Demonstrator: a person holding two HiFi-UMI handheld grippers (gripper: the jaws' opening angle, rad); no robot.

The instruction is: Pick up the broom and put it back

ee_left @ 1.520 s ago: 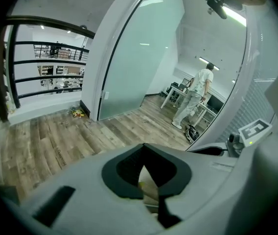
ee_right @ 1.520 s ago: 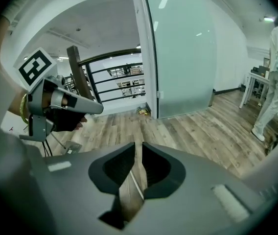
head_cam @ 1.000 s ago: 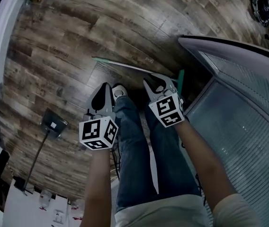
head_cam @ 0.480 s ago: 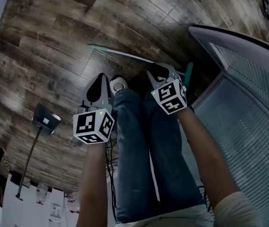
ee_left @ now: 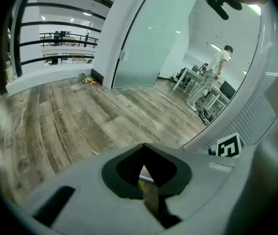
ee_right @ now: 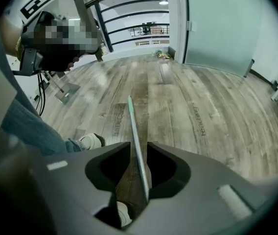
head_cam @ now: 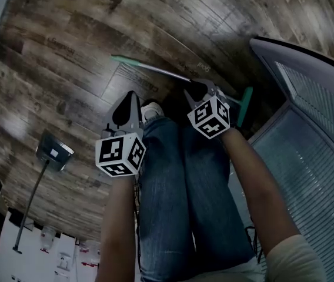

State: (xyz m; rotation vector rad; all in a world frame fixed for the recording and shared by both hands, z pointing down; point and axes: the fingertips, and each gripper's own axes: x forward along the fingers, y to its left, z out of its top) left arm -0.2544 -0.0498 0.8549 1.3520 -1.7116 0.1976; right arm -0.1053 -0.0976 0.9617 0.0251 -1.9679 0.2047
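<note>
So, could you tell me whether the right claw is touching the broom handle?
Cannot tell: the right gripper view shows the broom handle between the right claw's parted jaws, but neither gap nor contact is plain.

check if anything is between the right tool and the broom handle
Nothing visible is in the way. The handle runs straight through the gap of the right tool, whose jaws are open and not pressing on it. The shoe sits off to the left.

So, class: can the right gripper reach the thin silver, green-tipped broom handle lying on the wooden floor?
Probably yes: the right gripper holds its jaws apart, the thin silver broom handle runs between them, and nothing appears to block the way.
</note>
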